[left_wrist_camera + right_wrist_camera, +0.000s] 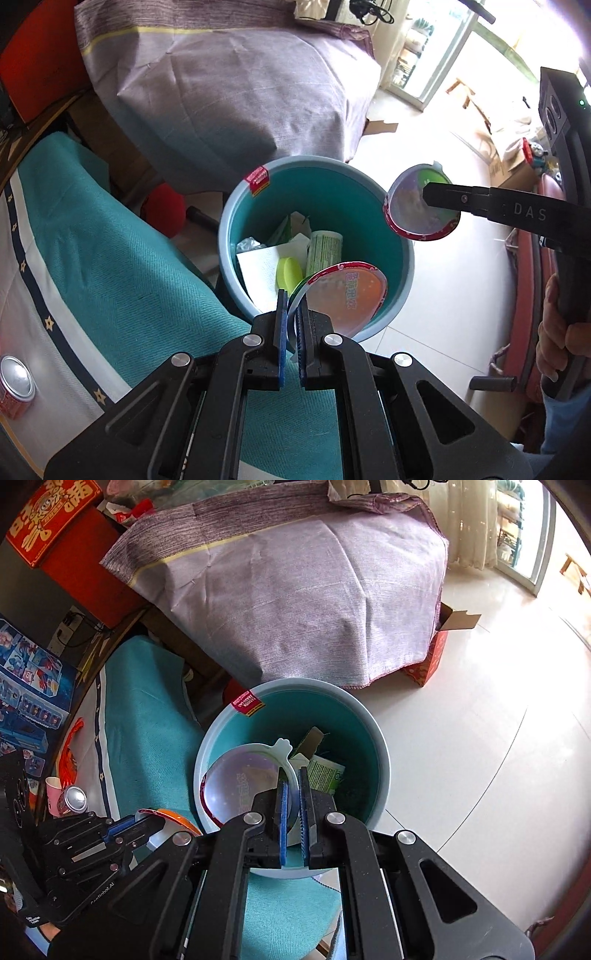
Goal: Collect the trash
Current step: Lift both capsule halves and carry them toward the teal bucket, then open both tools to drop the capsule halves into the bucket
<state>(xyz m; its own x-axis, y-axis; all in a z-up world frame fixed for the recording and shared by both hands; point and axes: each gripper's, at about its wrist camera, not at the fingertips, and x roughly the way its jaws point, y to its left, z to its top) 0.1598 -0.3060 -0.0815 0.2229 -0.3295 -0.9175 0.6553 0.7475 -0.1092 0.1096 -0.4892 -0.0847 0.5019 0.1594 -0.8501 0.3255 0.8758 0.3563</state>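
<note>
Both grippers hold lids over a teal bucket (369,206) that stands on the pale tiled floor (480,738) beside a table edge draped in a teal cloth (110,266). The left gripper (291,317) has its blue-padded fingers closed on the rim of a red-edged foil lid with an orange face (351,295), which hangs over the bucket's near wall. The right gripper (293,801) is clamped on the edge of a second lid (243,779), a red-rimmed disc with a pale tab, tilted above the bucket's opening; in the left wrist view this lid (413,210) sits at the bucket's right rim. Inside the bucket lie a white paper napkin (258,269), a lime-green cap (290,273), a green-printed carton (325,251) and crumpled clear plastic (249,244). A red sticker (246,702) marks the far rim. A soda can (14,384) stands on the cloth at the left. Behind the bucket looms a bulky shape under a lilac cover (295,602).
</note>
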